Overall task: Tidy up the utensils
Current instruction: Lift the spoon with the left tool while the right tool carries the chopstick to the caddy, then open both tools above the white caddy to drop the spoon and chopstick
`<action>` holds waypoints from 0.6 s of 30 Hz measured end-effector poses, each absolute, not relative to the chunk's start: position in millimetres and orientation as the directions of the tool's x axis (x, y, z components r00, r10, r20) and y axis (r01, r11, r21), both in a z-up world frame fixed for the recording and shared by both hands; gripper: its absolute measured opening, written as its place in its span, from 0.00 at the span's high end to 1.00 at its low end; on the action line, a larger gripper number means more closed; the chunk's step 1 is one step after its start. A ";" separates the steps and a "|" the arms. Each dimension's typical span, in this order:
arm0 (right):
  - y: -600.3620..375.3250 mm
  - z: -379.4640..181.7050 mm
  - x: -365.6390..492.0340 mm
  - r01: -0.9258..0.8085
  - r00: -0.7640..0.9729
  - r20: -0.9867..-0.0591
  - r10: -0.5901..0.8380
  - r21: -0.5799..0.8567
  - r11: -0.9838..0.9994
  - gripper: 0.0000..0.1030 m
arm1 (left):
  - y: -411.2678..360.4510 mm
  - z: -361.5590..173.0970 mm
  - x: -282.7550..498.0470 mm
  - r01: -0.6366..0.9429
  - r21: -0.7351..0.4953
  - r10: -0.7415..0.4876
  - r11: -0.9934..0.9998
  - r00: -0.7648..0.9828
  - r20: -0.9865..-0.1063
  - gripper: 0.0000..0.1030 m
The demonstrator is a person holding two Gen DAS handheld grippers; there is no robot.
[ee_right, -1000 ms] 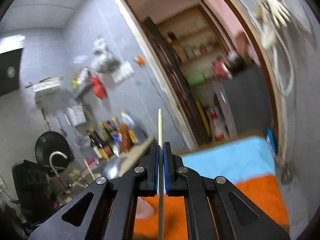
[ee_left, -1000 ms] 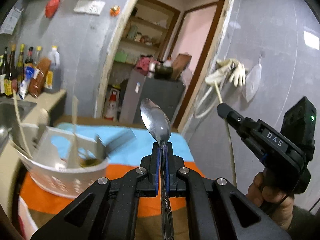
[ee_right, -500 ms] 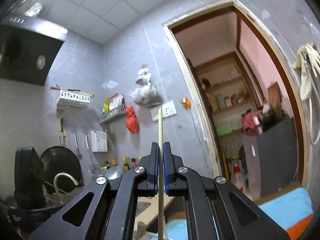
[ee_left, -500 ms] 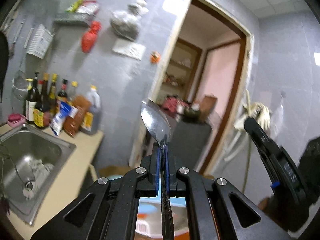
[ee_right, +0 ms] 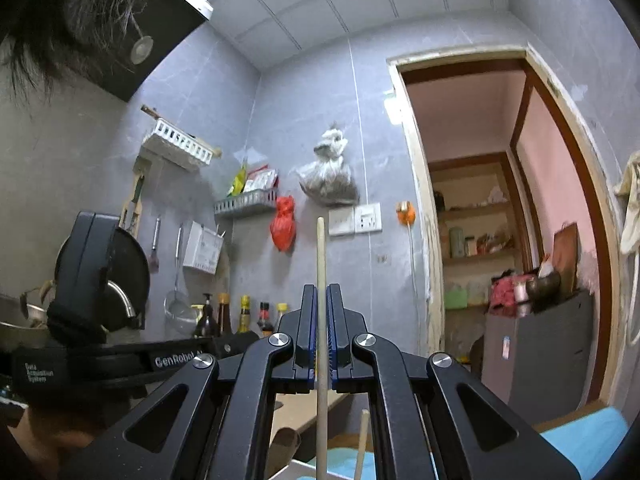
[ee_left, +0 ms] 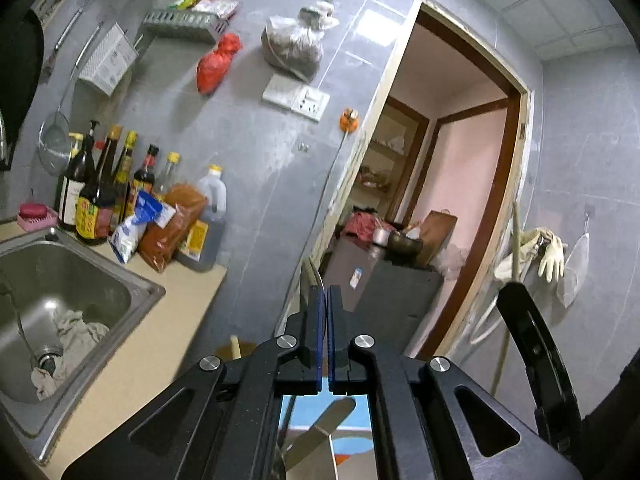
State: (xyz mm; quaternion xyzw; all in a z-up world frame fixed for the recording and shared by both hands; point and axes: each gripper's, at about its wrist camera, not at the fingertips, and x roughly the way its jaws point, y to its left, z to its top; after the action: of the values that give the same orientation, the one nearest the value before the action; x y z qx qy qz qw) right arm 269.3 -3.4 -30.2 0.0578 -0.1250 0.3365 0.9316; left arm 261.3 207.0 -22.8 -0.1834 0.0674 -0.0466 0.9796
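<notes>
A pale wooden chopstick point(ee_right: 320, 264) is standing upright, its lower length pinched between two blue pads and its blunt tip sticking up above them. A second wooden stick point(ee_right: 362, 444) is leaning just beside it, lower down. A flat metal utensil point(ee_left: 320, 428) is lying tilted over blue and orange cloth.

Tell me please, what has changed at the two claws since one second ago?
The left claw no longer holds the spoon: it is shut with nothing between its pads, and where the spoon went is not clear. Both views have swung upward. The right claw stays shut on the wooden chopstick.
</notes>
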 end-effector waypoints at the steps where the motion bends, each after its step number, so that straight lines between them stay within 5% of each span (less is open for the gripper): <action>1: -3.5 -32.1 269.4 -0.641 0.744 0.269 0.612 0.029 0.767 0.97 | 207.0 -24.9 261.1 0.067 -0.366 -0.119 0.928 0.986 -0.120 1.00; 18: 11.2 -42.3 262.3 -0.545 0.780 0.332 0.531 -0.058 0.837 0.97 | 200.7 -32.5 253.3 0.070 -0.367 -0.125 0.927 0.984 -0.127 1.00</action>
State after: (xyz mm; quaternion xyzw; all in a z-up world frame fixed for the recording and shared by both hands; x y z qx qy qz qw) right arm 262.3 11.2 -42.3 0.0205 -0.1698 0.2851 0.9431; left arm 253.3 200.7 -32.5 -0.1838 0.0740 -0.0498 0.9789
